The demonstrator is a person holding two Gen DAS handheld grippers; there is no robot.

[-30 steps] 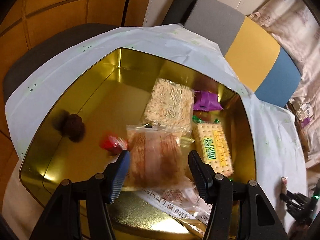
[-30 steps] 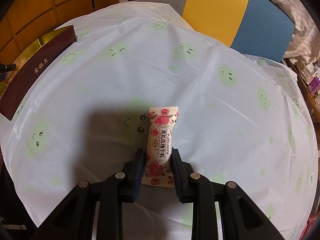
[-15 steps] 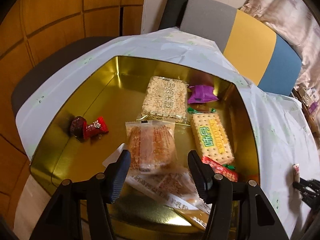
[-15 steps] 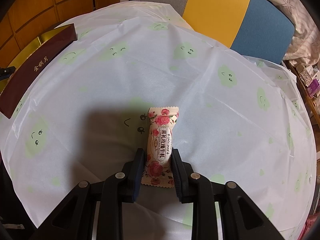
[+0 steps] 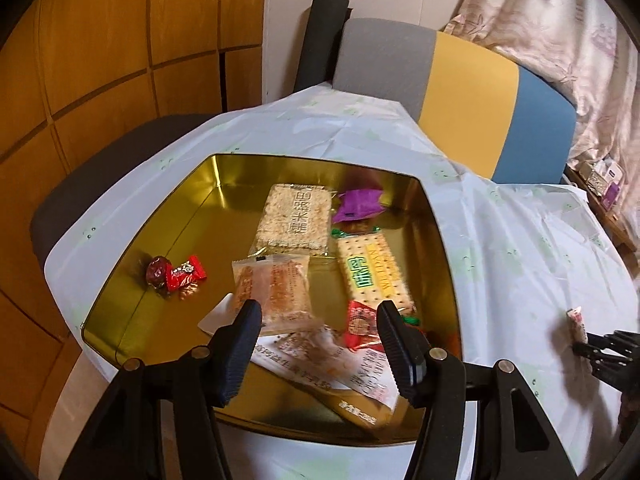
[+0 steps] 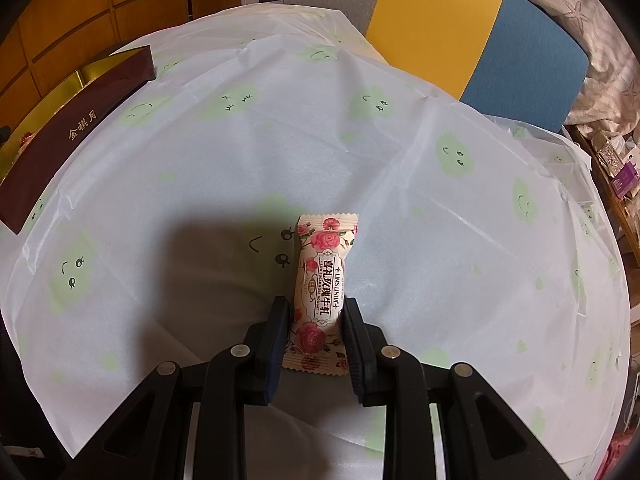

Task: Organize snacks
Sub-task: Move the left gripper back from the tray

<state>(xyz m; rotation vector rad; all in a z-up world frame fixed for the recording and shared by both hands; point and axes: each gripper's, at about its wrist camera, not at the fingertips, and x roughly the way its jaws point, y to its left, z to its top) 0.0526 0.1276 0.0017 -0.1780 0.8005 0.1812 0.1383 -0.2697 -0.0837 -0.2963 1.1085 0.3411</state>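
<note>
White plastic sheeting printed with green smiley faces [image 6: 400,152] covered the table. At the bottom centre of the right wrist view, the right gripper [image 6: 315,320] was clamped on a rose-printed nougat [image 6: 322,280] resting on the cloth, with a dark brown box lid [image 6: 76,128] at upper left. At the bottom of the left wrist view, the left gripper [image 5: 318,322] hung apart and empty over the gold tin [image 5: 172,216], where an orange snack pack [image 5: 276,284], green-lettered crackers [image 5: 372,272], a rice cake [image 5: 296,216] and a purple packet [image 5: 358,204] lay toward frame centre.

A lived-in home room: wood-panelled wall [image 5: 100,60], a grey, yellow and blue upholstered chair [image 5: 472,92] pushed up to a surface under a smiley-print plastic cover [image 6: 360,140], floral bedding [image 5: 560,28] behind, and a gold tin [image 5: 168,216] of snacks.
</note>
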